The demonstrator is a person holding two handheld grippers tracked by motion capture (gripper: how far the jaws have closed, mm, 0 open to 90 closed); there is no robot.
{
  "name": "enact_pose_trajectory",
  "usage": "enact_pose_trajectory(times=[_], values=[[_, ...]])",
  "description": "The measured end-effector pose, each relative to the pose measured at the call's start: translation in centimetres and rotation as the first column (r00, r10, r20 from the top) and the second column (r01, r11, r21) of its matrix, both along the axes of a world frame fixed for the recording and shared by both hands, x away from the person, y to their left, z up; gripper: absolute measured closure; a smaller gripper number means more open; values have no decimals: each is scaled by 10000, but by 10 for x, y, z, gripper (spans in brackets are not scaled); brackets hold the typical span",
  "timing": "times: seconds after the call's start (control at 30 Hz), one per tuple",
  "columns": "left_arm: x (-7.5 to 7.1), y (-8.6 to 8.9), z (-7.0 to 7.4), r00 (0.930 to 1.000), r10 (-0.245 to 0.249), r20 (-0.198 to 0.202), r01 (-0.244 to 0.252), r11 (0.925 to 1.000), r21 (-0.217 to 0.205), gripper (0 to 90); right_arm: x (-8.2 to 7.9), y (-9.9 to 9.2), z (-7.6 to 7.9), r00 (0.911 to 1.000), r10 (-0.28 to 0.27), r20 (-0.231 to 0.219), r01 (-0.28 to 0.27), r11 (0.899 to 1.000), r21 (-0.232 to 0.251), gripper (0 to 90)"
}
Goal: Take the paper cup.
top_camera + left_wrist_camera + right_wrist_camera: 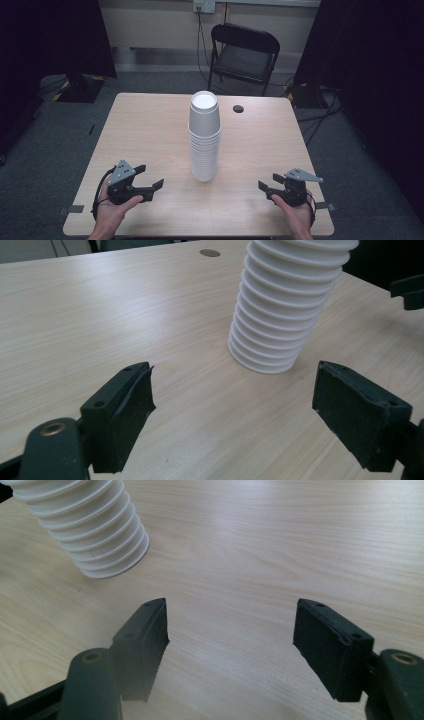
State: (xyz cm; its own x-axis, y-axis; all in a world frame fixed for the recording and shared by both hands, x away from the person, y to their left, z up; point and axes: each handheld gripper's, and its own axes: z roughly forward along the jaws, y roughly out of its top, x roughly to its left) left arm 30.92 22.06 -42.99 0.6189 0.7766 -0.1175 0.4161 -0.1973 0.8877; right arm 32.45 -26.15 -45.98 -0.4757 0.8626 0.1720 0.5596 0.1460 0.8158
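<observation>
Standing tall mid-surface (150,125), the stack of white foam cups (204,137) could topple if nudged sideways; left hand-held gripper (150,177) and right hand-held gripper (267,182) rest beside it, jaws wide, empty.

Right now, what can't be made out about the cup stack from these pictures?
- Cup stack: exact count of cups, rims too fine in the high view.
- Its top: cut off by the upper edge in the left gripper view and in the right gripper view.
- Its far side: hidden by the stack itself.

Both hand-held grippers, L (150,176) & R (268,182), jaws wide apart, nothing between, pointing inward, forearms low.
</observation>
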Motion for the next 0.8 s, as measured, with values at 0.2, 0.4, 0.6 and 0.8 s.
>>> enact_pose_trajectory(times=[0.2,0.4,0.6,0.8], values=[[5,-7,9,10000,-33,19,34,9998,-205,189,1,1,-1,10000,56,-80,-56,9999,95,302],[9,-11,21,9952,-788,581,802,9965,-217,160,2,3,-2,9998,140,-104,-139,9999,79,302],[17,-19,32,9932,-929,704,944,9954,-185,166,1,4,-2,9998,189,-113,-189,9998,18,303],[21,-30,44,9869,-1193,1090,1239,9916,-366,174,0,4,-1,9997,222,-93,-222,9998,27,303]])
